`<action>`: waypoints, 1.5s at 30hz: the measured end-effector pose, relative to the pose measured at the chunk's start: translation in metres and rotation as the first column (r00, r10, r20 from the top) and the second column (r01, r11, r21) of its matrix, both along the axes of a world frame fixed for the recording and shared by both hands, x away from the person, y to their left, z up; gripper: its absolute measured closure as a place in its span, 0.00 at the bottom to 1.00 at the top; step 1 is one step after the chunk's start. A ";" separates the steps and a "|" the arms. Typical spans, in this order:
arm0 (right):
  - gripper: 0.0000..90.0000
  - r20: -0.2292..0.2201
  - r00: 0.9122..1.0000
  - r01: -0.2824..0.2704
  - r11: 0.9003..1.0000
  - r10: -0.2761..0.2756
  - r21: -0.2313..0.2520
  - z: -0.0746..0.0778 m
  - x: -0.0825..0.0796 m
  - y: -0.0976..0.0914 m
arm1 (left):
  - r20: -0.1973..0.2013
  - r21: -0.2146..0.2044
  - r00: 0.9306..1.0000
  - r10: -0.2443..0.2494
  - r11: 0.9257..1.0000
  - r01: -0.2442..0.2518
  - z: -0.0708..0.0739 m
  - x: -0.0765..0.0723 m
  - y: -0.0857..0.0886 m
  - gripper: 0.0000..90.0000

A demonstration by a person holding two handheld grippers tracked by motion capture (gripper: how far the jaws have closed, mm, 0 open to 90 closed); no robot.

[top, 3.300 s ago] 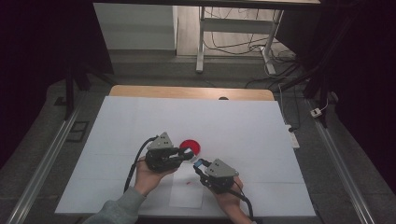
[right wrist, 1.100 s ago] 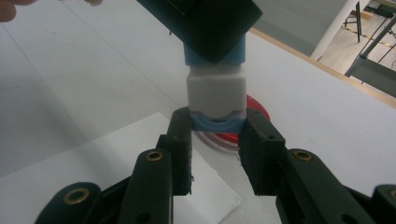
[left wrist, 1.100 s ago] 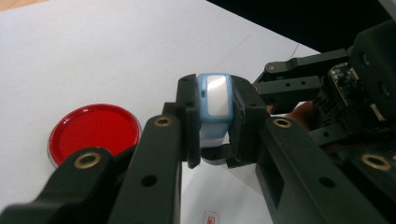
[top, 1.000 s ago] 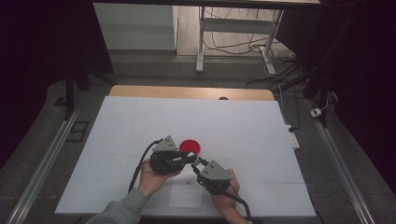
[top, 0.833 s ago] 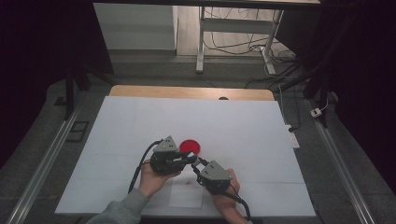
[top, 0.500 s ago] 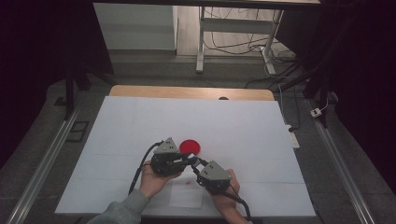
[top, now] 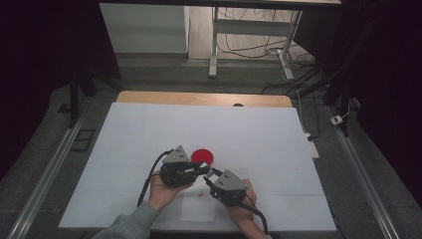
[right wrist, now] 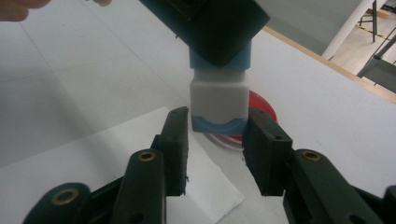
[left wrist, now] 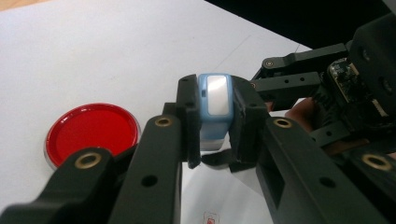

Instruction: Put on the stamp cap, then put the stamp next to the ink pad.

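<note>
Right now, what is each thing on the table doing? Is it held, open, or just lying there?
Blue and white block: held off the table, clamped at its blue end.
Left gripper: shut on the block.
Right gripper: its jaws have just been opening, either side of the block's white end, gaps showing.
Red dish: lying flat on the table.
White paper: lying flat.
</note>
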State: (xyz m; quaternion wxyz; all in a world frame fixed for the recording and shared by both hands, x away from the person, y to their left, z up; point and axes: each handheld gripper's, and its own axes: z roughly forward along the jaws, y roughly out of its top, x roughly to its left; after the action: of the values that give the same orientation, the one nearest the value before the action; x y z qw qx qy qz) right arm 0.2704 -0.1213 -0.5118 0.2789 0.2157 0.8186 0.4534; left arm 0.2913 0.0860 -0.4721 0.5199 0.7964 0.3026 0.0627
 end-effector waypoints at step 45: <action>0.53 -0.170 0.985 0.013 0.996 0.001 0.083 0.007 0.018 -0.082 | 0.044 0.010 0.999 0.024 1.000 -0.025 0.014 0.008 0.041 0.84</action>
State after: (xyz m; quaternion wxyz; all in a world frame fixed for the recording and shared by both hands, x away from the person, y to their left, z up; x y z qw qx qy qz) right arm 0.2889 -0.2033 -0.5043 0.2002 0.2676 0.8190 0.4665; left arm 0.2997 0.1271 -0.4578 0.5215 0.7937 0.3005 0.0883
